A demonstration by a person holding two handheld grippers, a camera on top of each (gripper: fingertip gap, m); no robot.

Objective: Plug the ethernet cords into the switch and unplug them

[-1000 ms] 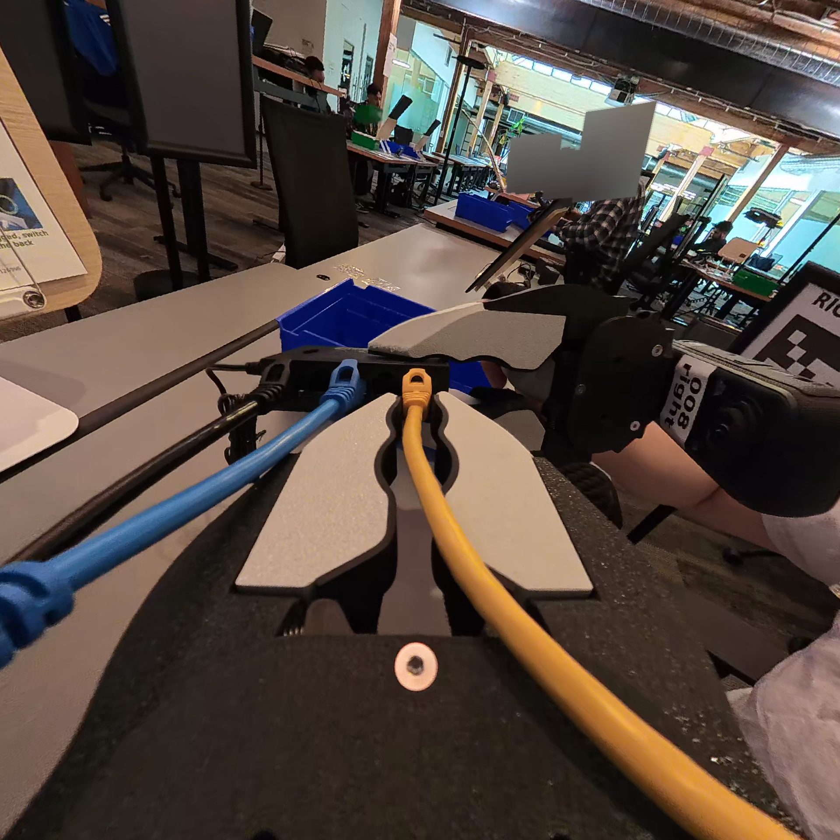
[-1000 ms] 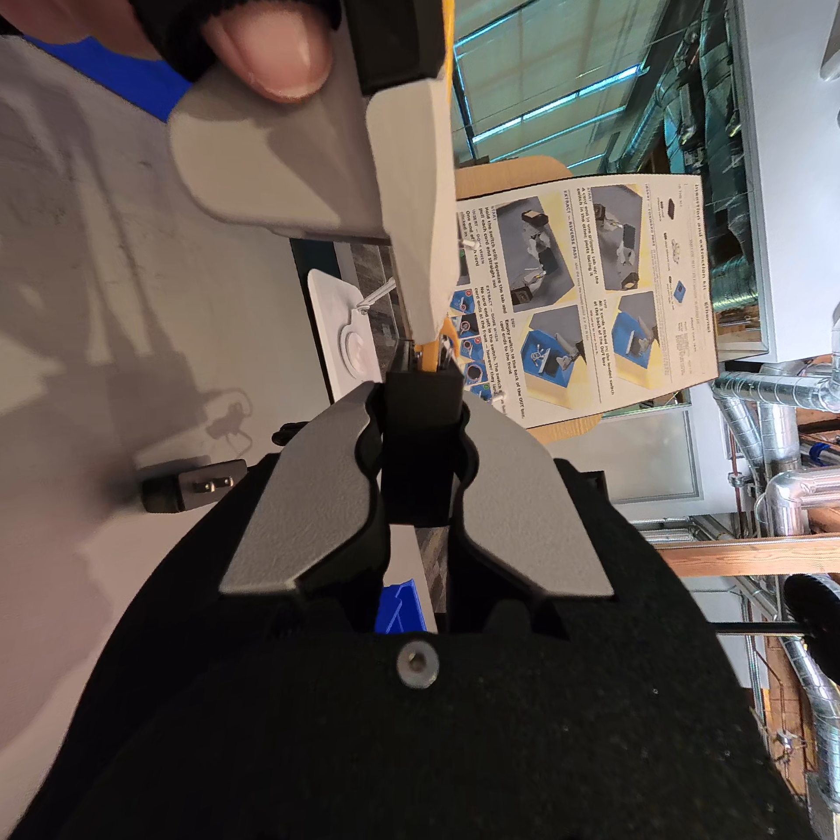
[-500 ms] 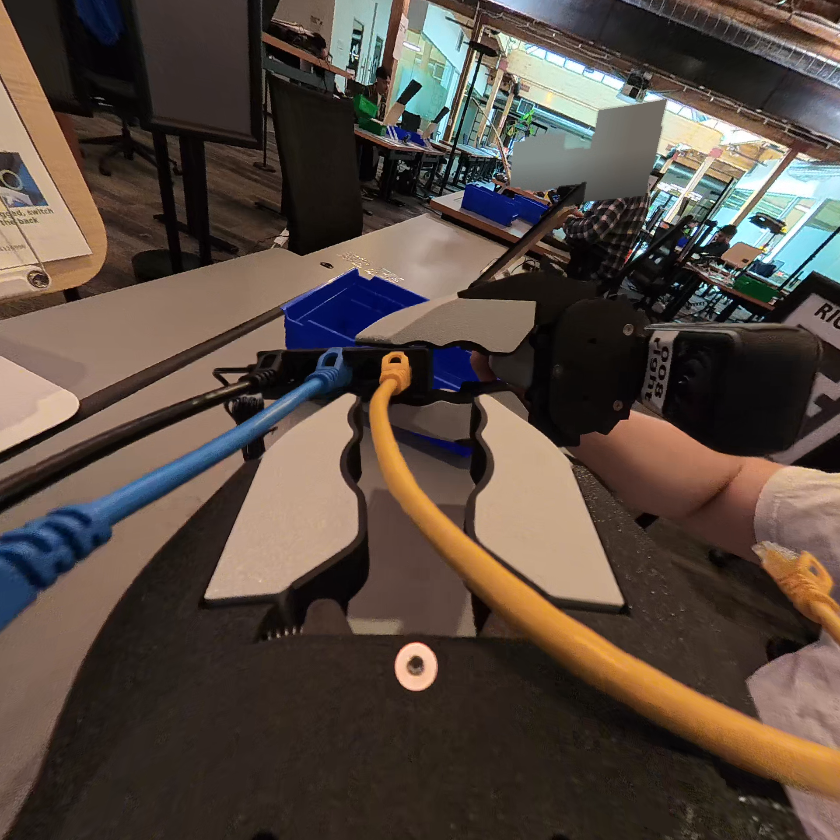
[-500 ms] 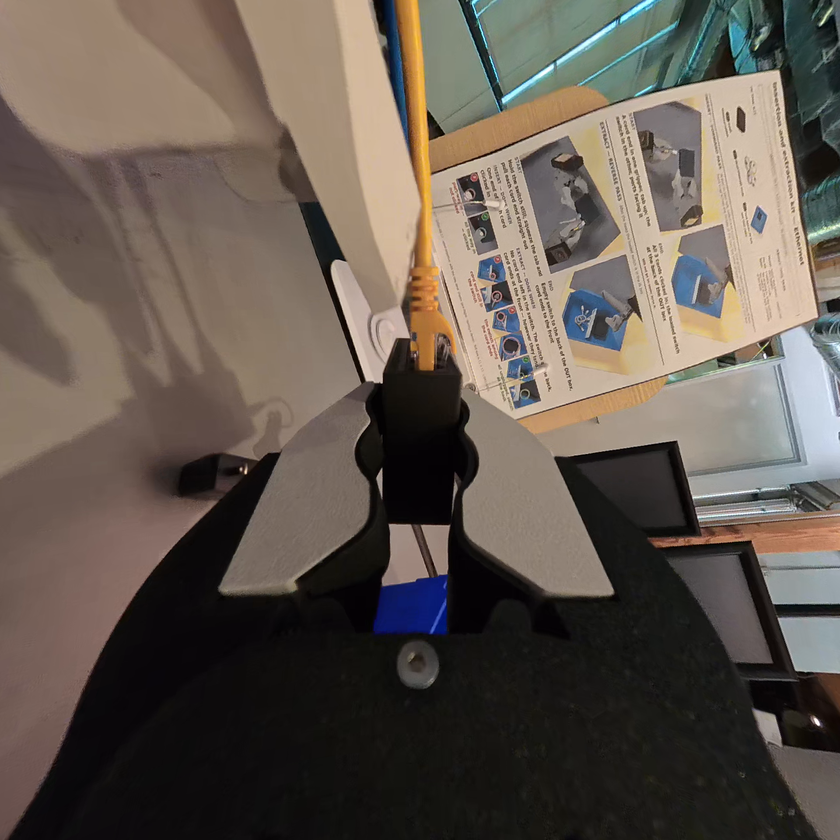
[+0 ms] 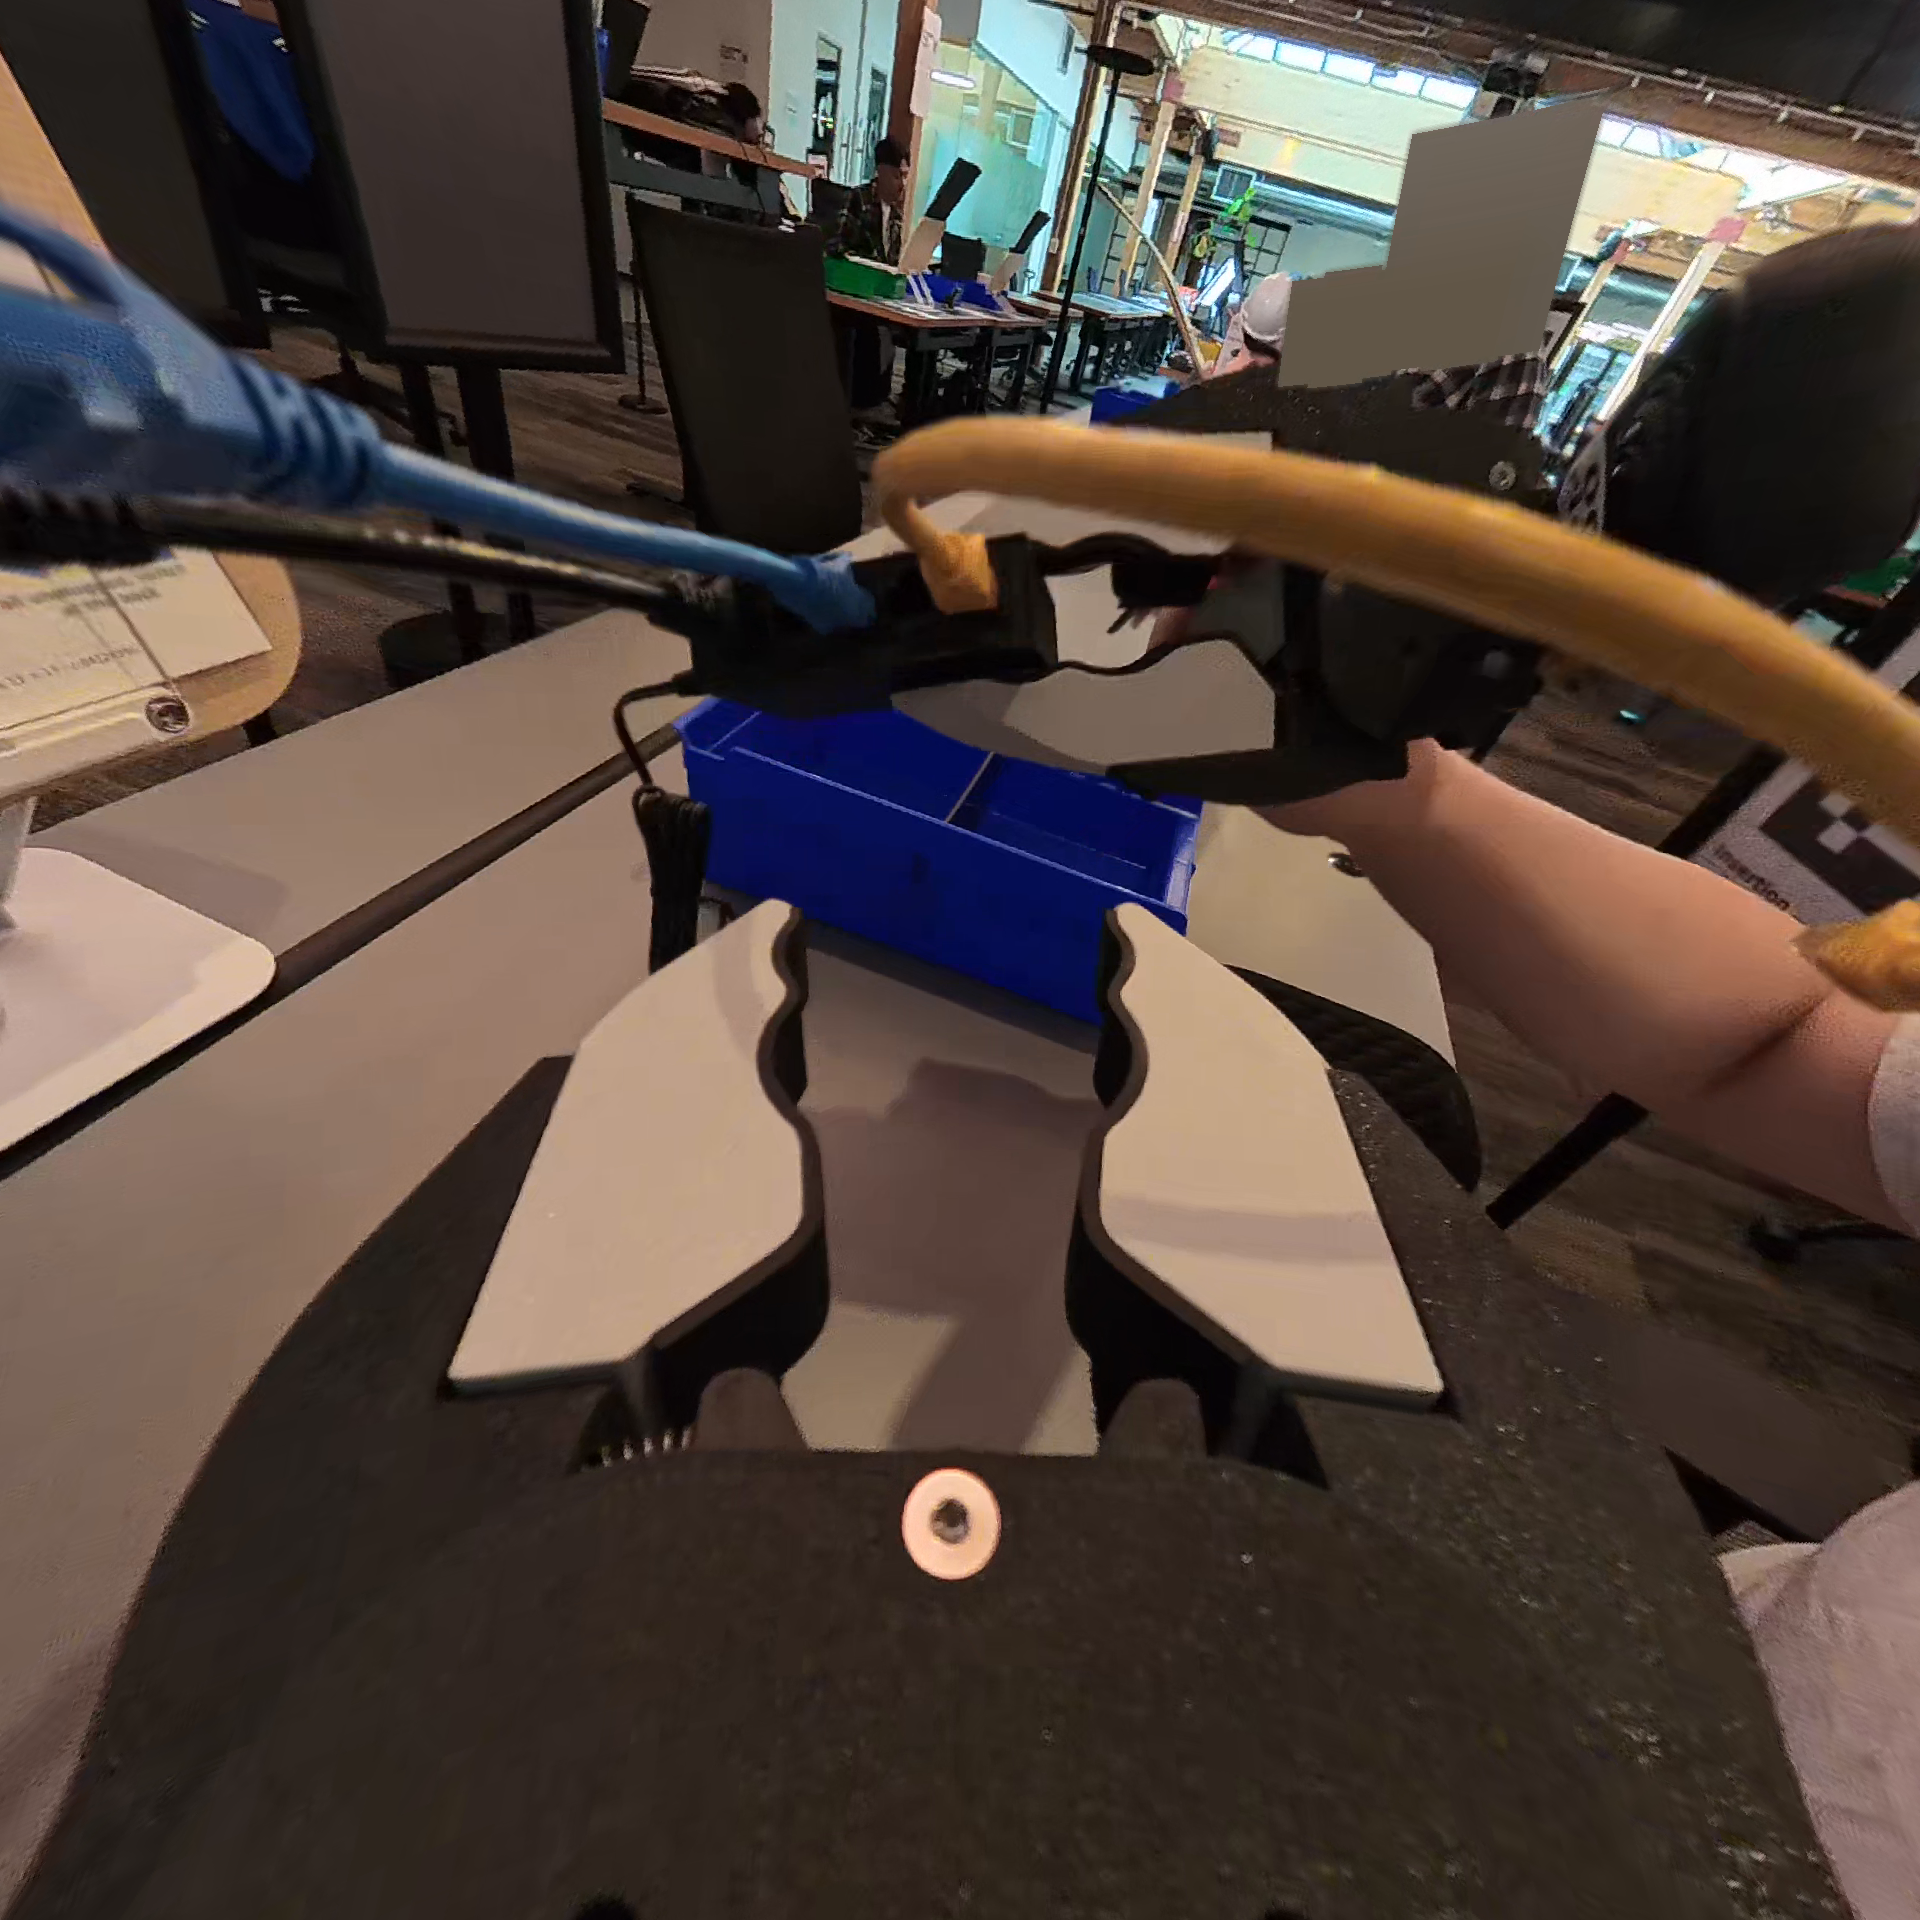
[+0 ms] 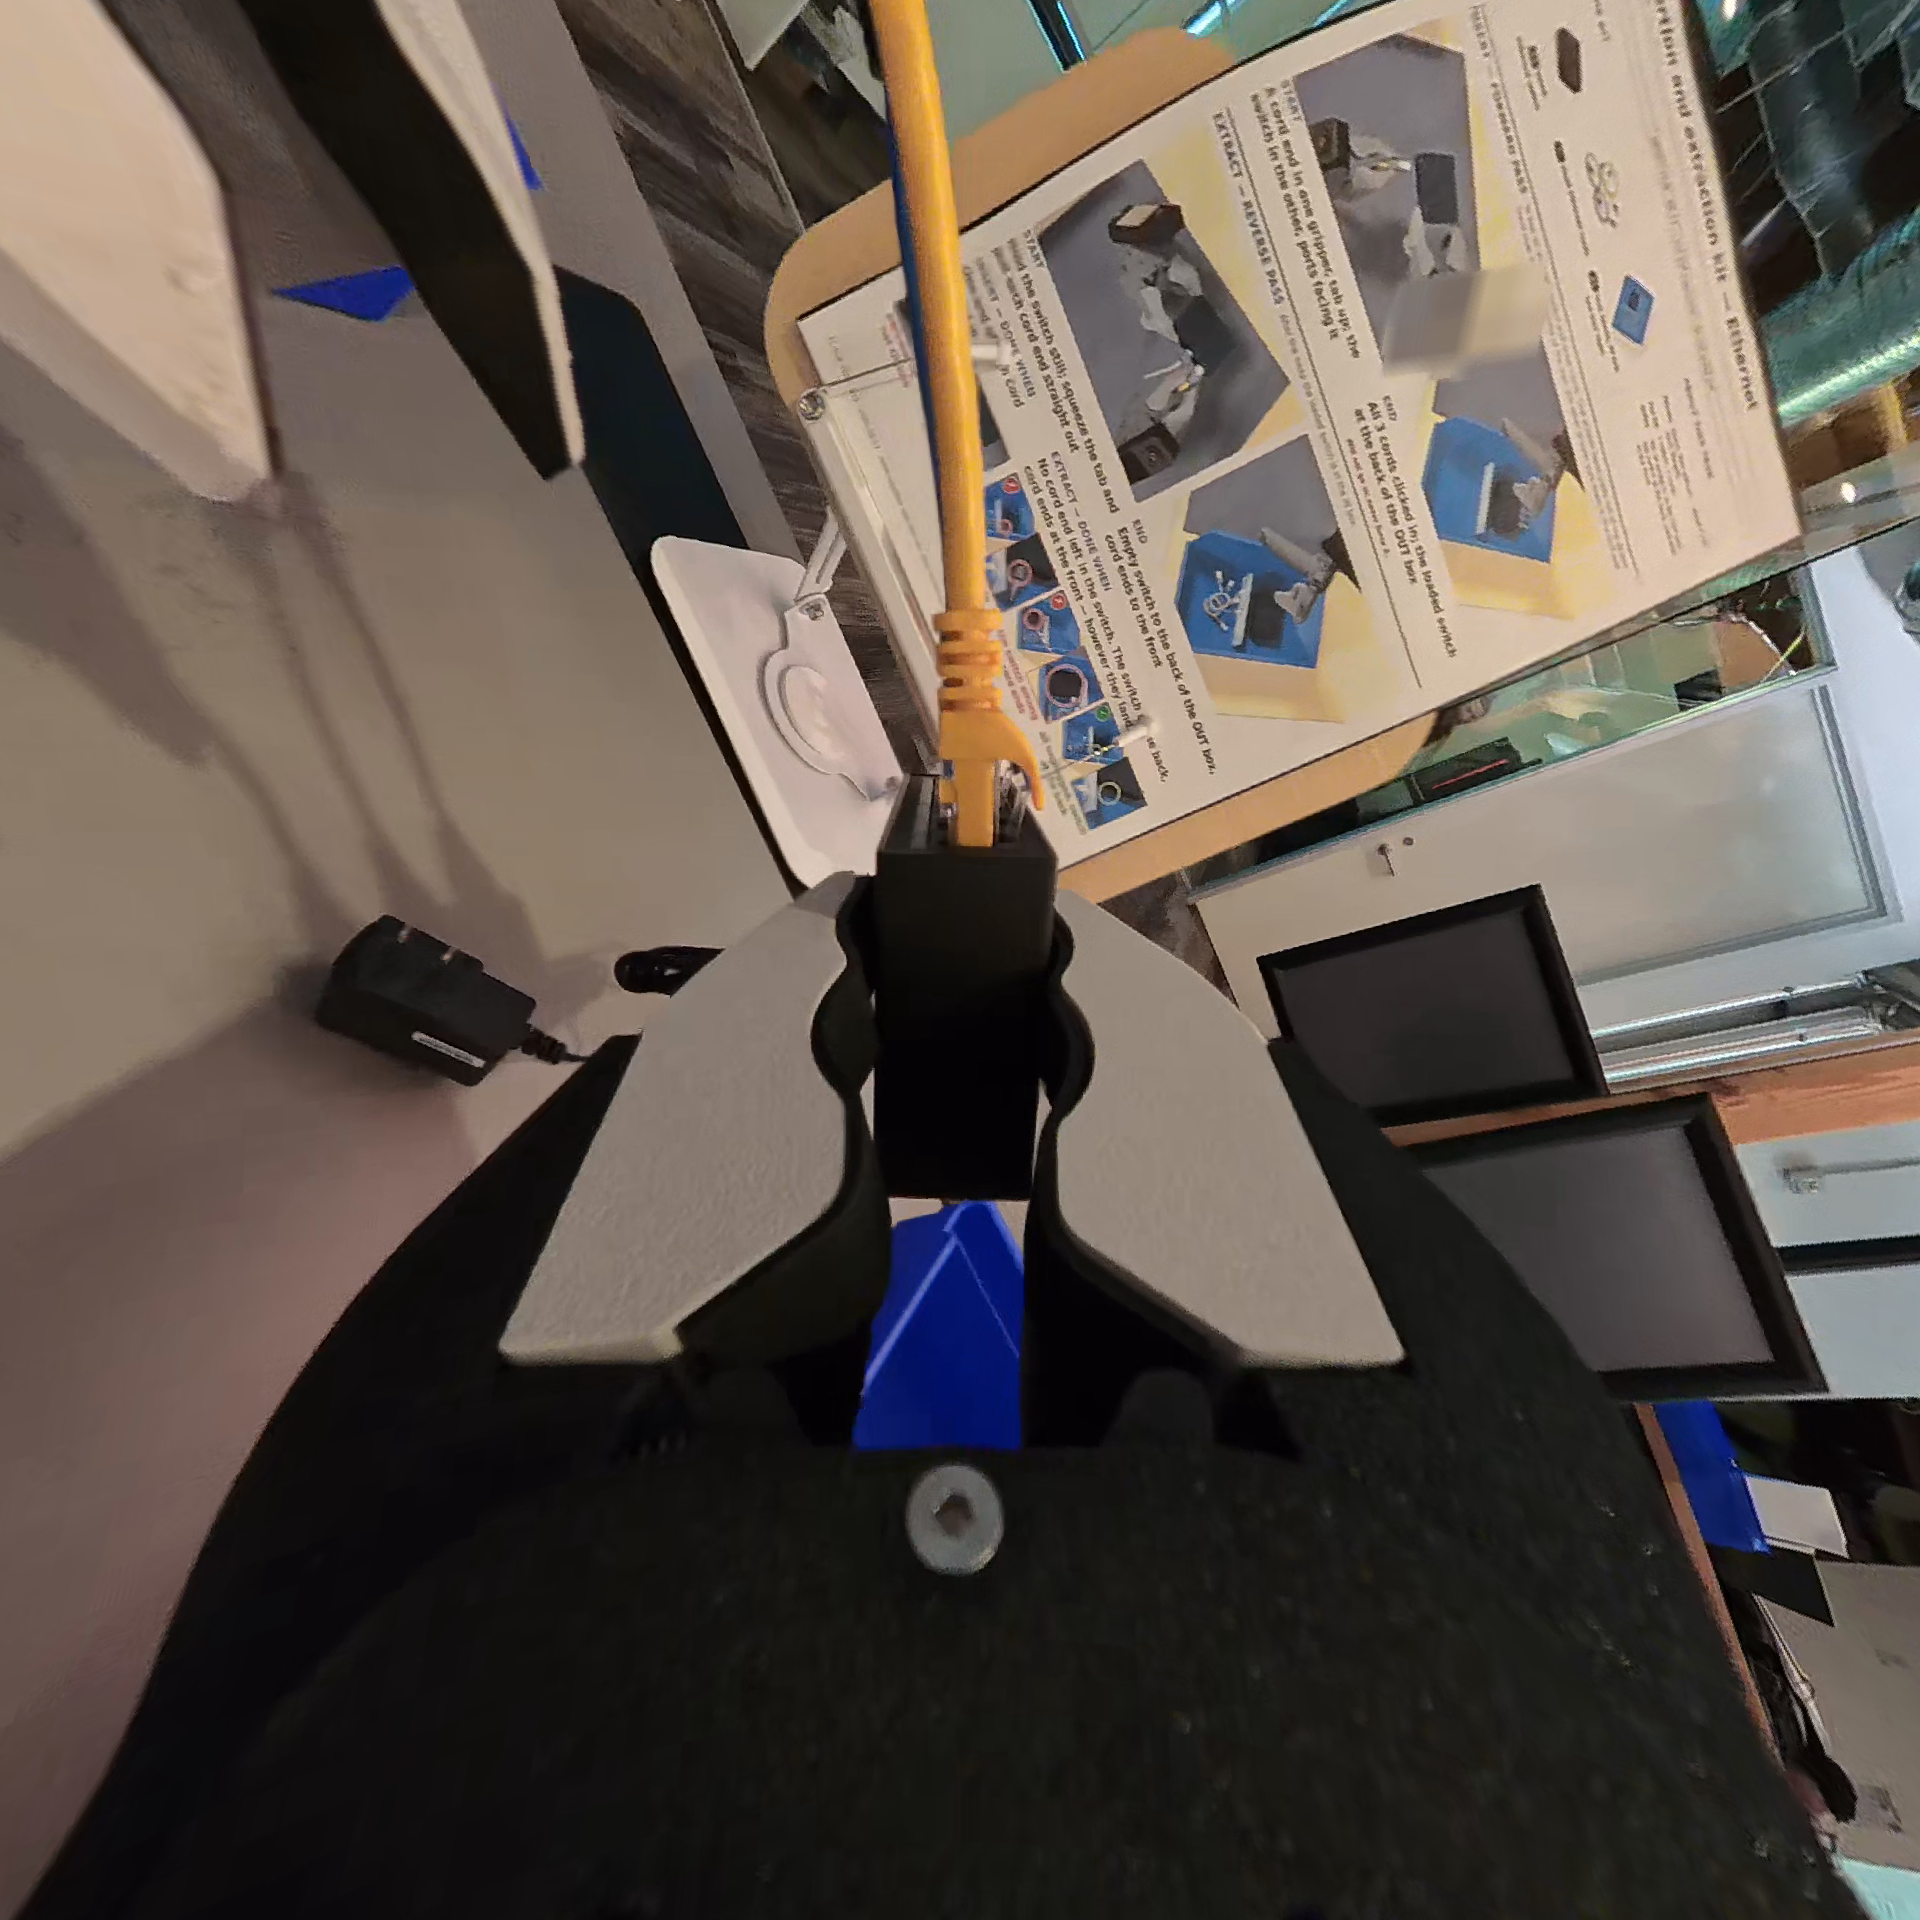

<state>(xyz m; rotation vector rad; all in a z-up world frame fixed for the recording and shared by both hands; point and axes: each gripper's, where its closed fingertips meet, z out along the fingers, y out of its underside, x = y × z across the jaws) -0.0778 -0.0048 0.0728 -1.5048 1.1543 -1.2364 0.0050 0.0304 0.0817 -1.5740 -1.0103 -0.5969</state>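
- Currently, the right gripper (image 6: 956, 997) pinches the black ethernet switch (image 6: 956, 1039) between its grey fingers (image 6: 727, 1122); both scalloped black pads press on the switch's flat sides, and the switch is held up in the air above the blue bin (image 5: 935, 831).
- Left gripper (image 5: 951, 997): fingers spread wide, nothing between them, low over the grey table (image 5: 312, 935) and just short of the bin.
- Cords: the yellow ethernet cord (image 5: 1351, 530) and the blue ethernet cord (image 5: 520, 499) are both seated in ports on the switch; a thinner black power cord (image 5: 416, 551) enters beside the blue one. The yellow cord's free end (image 5: 1870, 956) hangs near the person's forearm (image 5: 1558, 935).
- Step, as judged: two cords are plugged, so the work sits either at the end of insertion or at the start of extraction; which cannot be told.
- Next move, as judged: the left gripper would need to rise to a cord's boot and close on it near the port; unplugging calls for the latch tab to be squeezed and a straight pull while the right holds firm.
- Materials: switch is a matte, hard rectangular box; cords are smooth round rubbery jackets with ribbed moulded boots (image 6: 966, 665); the yellow one arcs stiffly. Bin is glossy rigid plastic with a divider.
- A black wall adapter (image 6: 416, 997) lies on the table.
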